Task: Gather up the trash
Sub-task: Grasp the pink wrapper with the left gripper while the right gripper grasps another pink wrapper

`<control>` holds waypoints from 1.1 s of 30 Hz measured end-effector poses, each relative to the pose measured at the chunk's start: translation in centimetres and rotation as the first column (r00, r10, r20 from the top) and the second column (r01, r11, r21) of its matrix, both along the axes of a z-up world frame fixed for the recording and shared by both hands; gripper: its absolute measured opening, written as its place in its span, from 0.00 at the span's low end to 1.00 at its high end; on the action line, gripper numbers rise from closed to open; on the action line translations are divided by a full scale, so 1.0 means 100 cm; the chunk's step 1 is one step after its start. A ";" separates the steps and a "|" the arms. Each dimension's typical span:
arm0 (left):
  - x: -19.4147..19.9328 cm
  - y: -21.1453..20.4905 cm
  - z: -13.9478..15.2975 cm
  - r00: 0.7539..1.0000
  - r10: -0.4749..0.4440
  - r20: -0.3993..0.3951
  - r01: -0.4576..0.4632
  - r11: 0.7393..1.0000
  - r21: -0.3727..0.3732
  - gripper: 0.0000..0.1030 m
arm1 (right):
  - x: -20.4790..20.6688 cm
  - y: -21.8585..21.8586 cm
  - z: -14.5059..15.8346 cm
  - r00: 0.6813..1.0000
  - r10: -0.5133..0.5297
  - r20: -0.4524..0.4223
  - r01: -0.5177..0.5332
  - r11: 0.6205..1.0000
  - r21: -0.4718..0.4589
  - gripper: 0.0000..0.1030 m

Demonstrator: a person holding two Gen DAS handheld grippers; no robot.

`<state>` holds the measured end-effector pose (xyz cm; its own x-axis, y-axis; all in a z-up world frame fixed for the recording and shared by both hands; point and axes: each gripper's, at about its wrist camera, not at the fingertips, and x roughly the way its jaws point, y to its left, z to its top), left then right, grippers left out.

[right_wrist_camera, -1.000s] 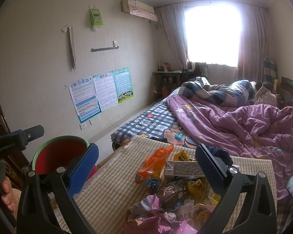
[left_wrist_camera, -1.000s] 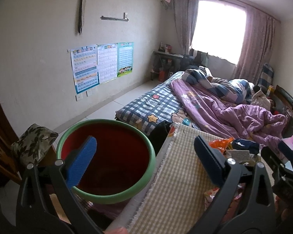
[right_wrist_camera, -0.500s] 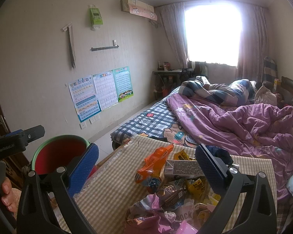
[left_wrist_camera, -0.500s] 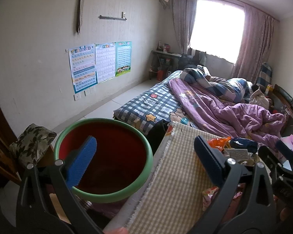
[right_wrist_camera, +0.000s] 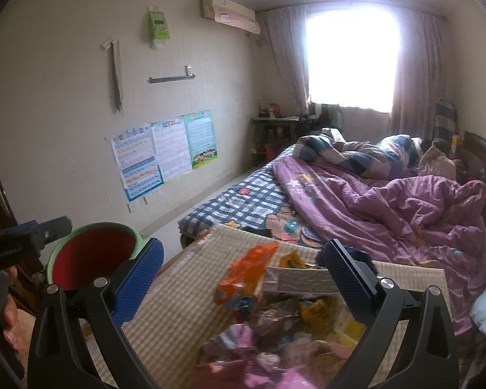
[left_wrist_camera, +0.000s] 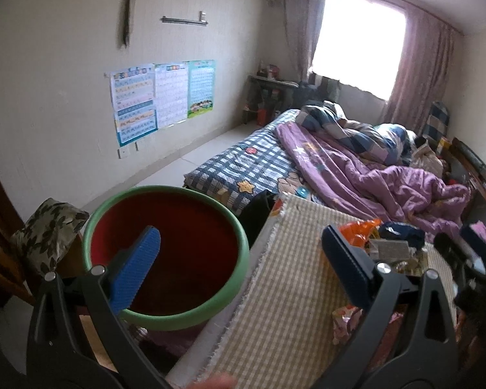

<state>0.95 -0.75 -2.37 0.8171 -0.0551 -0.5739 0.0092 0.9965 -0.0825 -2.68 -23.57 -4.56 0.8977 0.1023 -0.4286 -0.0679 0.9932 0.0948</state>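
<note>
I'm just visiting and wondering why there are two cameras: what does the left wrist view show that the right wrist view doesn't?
Only the left view shows the bucket's red inside from above and the leaf-patterned cushion. Only the right view shows the pink wrappers nearest the camera and the green box on the wall. Both show the checked mat, orange wrapper, bed and window.

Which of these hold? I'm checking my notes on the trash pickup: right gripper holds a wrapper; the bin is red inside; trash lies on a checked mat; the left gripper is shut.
1. The right gripper holds a wrapper: false, it is open and holds nothing.
2. The bin is red inside: true, with a green rim.
3. The trash lies on a checked mat: true.
4. The left gripper is shut: false, it is open.
</note>
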 end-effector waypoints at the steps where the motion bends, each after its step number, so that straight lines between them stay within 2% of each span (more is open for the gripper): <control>1: 0.001 -0.001 -0.002 1.000 -0.014 -0.005 0.014 1.000 0.002 0.95 | 0.000 -0.007 -0.001 1.000 -0.010 -0.008 0.010 1.000 0.002 0.93; 5: -0.001 -0.027 -0.021 0.986 -0.159 -0.060 0.157 0.987 -0.026 0.95 | -0.002 -0.033 -0.012 0.997 -0.050 -0.065 0.051 0.999 0.016 0.93; 8: -0.007 -0.057 -0.045 0.957 -0.272 -0.102 0.269 0.962 -0.036 0.95 | -0.007 -0.052 -0.024 0.990 -0.078 -0.114 0.083 0.996 0.035 0.93; 9: -0.010 -0.068 -0.053 0.942 -0.314 -0.117 0.313 0.949 -0.029 0.95 | -0.008 -0.055 -0.026 0.988 -0.085 -0.127 0.090 0.995 0.038 0.93; 11: -0.018 -0.085 -0.068 0.896 -0.418 -0.148 0.418 0.908 -0.035 0.95 | -0.011 -0.063 -0.033 0.984 -0.097 -0.152 0.105 0.994 0.043 0.93; 15: -0.035 -0.112 -0.084 0.814 -0.554 -0.177 0.559 0.829 -0.025 0.95 | -0.012 -0.072 -0.037 0.977 -0.103 -0.185 0.113 0.993 0.044 0.93; 17: -0.038 -0.126 -0.092 0.784 -0.587 -0.205 0.597 0.802 -0.011 0.95 | -0.013 -0.076 -0.039 0.975 -0.096 -0.202 0.110 0.992 0.058 0.93; 19: -0.035 -0.135 -0.101 0.765 -0.598 -0.238 0.612 0.791 -0.021 0.94 | -0.012 -0.079 -0.040 0.973 -0.085 -0.216 0.104 0.991 0.081 0.93; 22: -0.029 -0.142 -0.110 0.730 -0.613 -0.302 0.616 0.782 -0.098 0.79 | -0.012 -0.083 -0.041 0.969 -0.067 -0.238 0.095 0.990 0.106 0.93; 23: -0.027 -0.142 -0.116 0.719 -0.616 -0.321 0.615 0.780 -0.120 0.68 | -0.013 -0.082 -0.042 0.968 -0.064 -0.242 0.092 0.990 0.106 0.93; 24: -0.025 -0.145 -0.121 0.713 -0.615 -0.336 0.613 0.780 -0.126 0.60 | -0.015 -0.084 -0.042 0.968 -0.062 -0.245 0.090 0.990 0.105 0.93; 28: -0.024 -0.141 -0.118 0.706 -0.623 -0.336 0.609 0.777 -0.159 0.46 | -0.022 -0.091 -0.044 0.964 -0.048 -0.260 0.080 0.990 0.116 0.93; 30: -0.026 -0.134 -0.111 0.715 -0.622 -0.318 0.603 0.780 -0.171 0.42 | -0.024 -0.093 -0.044 0.961 -0.034 -0.274 0.070 0.990 0.123 0.93; 33: -0.028 -0.121 -0.096 0.742 -0.609 -0.281 0.583 0.793 -0.177 0.41 | -0.031 -0.098 -0.046 0.958 -0.013 -0.285 0.049 0.992 0.117 0.93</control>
